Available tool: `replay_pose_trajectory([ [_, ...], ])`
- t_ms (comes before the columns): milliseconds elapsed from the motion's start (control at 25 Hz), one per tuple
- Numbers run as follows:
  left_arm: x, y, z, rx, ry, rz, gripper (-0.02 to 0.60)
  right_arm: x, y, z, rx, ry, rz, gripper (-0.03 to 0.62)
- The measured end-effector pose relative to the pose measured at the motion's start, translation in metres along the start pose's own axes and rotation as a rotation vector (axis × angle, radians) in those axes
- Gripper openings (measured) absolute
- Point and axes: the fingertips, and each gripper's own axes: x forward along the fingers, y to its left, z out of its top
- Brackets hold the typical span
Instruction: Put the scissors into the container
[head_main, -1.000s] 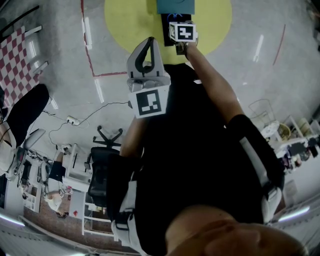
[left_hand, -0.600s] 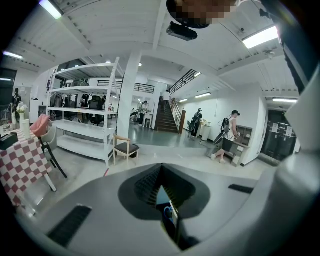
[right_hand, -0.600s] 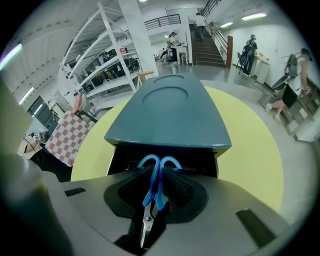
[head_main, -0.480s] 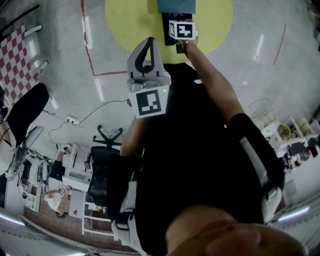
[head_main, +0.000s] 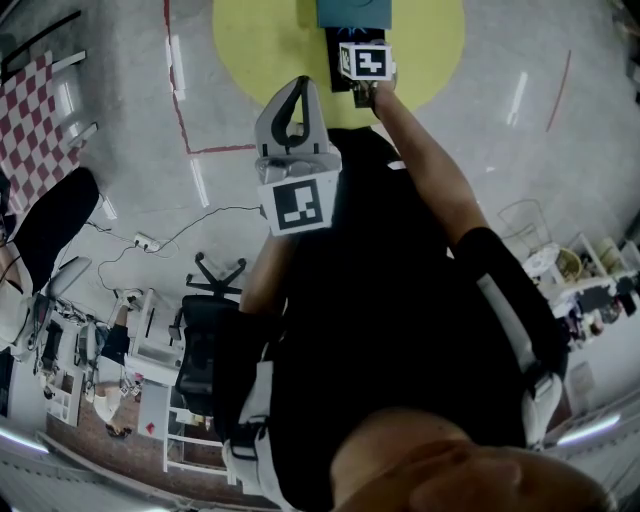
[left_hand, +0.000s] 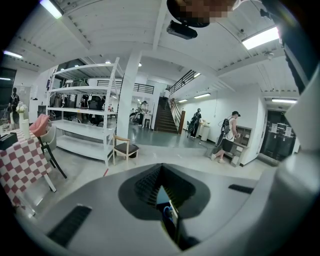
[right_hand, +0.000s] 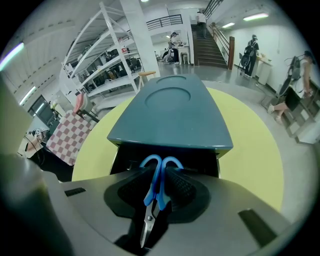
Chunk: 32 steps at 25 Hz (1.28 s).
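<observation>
Delivery step: right gripper clamps the blue-handled scissors, loops toward 12 o'clock at the container opening; left gripper closed on nothing; next, probably advance, then release inside.

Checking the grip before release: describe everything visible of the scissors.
The scissors have blue plastic-looking handles with two loops and closed metal blades. The right gripper clamps the handles between its ribbed pads. The loops point forward at the dark opening of the teal container, the blades back toward the camera. Whether the loops touch the container is unclear.
</observation>
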Motion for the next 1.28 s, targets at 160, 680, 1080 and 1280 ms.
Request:
replay_pose_trajectory([
  [160, -0.005, 0.003, 0.004, 0.004, -0.006, 0.001, -0.002, -0.005, 0.002, 0.004, -0.009, -0.016, -0.011, 0.081],
  [680, -0.032, 0.007, 0.021, 0.014, -0.042, -0.015, -0.002, -0.033, 0.011, 0.004, -0.014, -0.046, -0.027, 0.080],
  [1080, -0.072, 0.001, 0.022, 0.039, -0.085, -0.049, -0.002, -0.077, 0.020, -0.010, 0.009, -0.124, -0.037, 0.024],
  [1280, -0.101, -0.010, 0.025, 0.037, -0.119, -0.069, -0.002, -0.113, 0.020, -0.024, 0.021, -0.182, -0.036, 0.012],
])
